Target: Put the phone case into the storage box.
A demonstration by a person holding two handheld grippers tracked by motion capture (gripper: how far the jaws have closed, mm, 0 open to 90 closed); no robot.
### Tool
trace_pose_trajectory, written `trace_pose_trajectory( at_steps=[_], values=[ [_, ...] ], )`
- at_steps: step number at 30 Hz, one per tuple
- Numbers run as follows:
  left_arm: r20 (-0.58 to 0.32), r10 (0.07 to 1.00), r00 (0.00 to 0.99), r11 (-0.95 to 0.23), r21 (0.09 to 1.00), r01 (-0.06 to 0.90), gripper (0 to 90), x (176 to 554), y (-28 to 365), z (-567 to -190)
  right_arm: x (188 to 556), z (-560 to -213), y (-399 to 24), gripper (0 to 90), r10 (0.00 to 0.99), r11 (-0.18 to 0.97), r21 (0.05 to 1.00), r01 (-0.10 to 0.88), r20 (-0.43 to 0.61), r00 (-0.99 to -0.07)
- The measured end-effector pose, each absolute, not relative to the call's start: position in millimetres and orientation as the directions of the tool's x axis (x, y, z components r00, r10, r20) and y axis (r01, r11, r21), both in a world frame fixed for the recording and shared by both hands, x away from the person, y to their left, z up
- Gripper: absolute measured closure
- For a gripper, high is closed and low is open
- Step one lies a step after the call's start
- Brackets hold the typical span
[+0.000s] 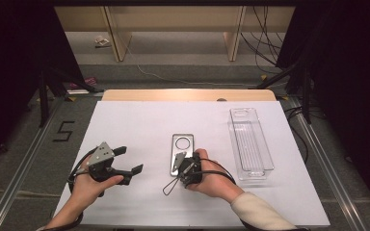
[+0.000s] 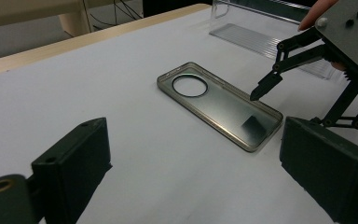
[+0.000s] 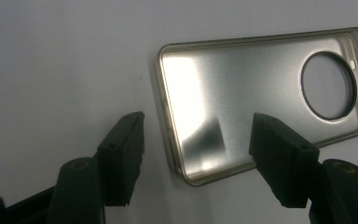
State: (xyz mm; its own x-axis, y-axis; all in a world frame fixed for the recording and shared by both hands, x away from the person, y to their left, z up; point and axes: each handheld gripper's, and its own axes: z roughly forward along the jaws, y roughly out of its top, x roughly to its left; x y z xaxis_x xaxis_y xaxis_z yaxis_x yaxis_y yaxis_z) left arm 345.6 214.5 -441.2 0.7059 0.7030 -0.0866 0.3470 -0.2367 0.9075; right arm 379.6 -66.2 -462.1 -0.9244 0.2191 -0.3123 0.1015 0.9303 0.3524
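A clear phone case (image 1: 181, 154) lies flat on the white counter (image 1: 139, 125), near its middle, inner side up, with the round camera hole at the end away from the person. The right tool (image 1: 185, 161) hangs right over the near end of that case, held in the person's right hand (image 1: 207, 178); in the right gripper view its two black jaws stand apart – one over the bare counter just outside the case's long edge, the other over the case's glossy inner face – and nothing is pinched between them, so it is released. In the left gripper view the same tool (image 2: 279, 77) comes in from the right, one thin fingertip (image 2: 263, 88) pointing down at the case (image 2: 219, 105) close to its rim; whether it touches cannot be told. The left tool (image 1: 127, 161) sits well apart to the left of the case, held in the left hand (image 1: 89, 185) just above the counter, its jaws wide and empty – released as well. A clear plastic tray (image 1: 250, 144) lies lengthwise on the counter to the right of the case, near but apart from it, with nothing seen inside.
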Motion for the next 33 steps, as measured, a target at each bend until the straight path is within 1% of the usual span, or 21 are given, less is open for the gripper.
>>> trace_pose_trajectory(
  at_steps=[9,15,17,19,20,25,28,33],
  values=[
    [-0.086,0.702,0.707,-0.238,0.908,0.346,8.1,346,214,-441,382,-462,-61,37.8,0.203,0.942,0.322,0.092,-0.331,-0.922],
    [-0.087,0.703,0.706,-0.235,0.908,0.346,8.1,346,215,-441,383,-462,-56,38.7,0.174,0.955,0.287,0.074,-0.338,-0.925],
    [-0.087,0.702,0.707,-0.237,0.908,0.346,8.1,346,215,-441,384,-462,-55,38.7,0.166,0.955,0.288,0.065,-0.341,-0.925],
    [-0.087,0.703,0.706,-0.236,0.908,0.347,8.1,346,214,-441,384,-462,-54,38.8,0.180,0.955,0.285,0.083,-0.336,-0.924],
    [-0.087,0.703,0.706,-0.236,0.908,0.347,8.1,346,215,-441,385,-462,-54,38.8,0.166,0.957,0.282,0.069,-0.339,-0.926],
    [-0.086,0.702,0.707,-0.237,0.907,0.347,8.1,346,214,-441,385,-462,-50,40.1,0.151,0.963,0.263,0.059,-0.346,-0.926],
    [-0.088,0.703,0.706,-0.235,0.908,0.347,8.1,346,214,-441,385,-461,-48,41.7,0.123,0.970,0.240,0.038,-0.355,-0.927],
    [-0.088,0.702,0.706,-0.235,0.908,0.347,8.1,346,215,-441,385,-461,-45,48.0,0.109,0.975,0.219,0.034,-0.337,-0.935]
  ],
)
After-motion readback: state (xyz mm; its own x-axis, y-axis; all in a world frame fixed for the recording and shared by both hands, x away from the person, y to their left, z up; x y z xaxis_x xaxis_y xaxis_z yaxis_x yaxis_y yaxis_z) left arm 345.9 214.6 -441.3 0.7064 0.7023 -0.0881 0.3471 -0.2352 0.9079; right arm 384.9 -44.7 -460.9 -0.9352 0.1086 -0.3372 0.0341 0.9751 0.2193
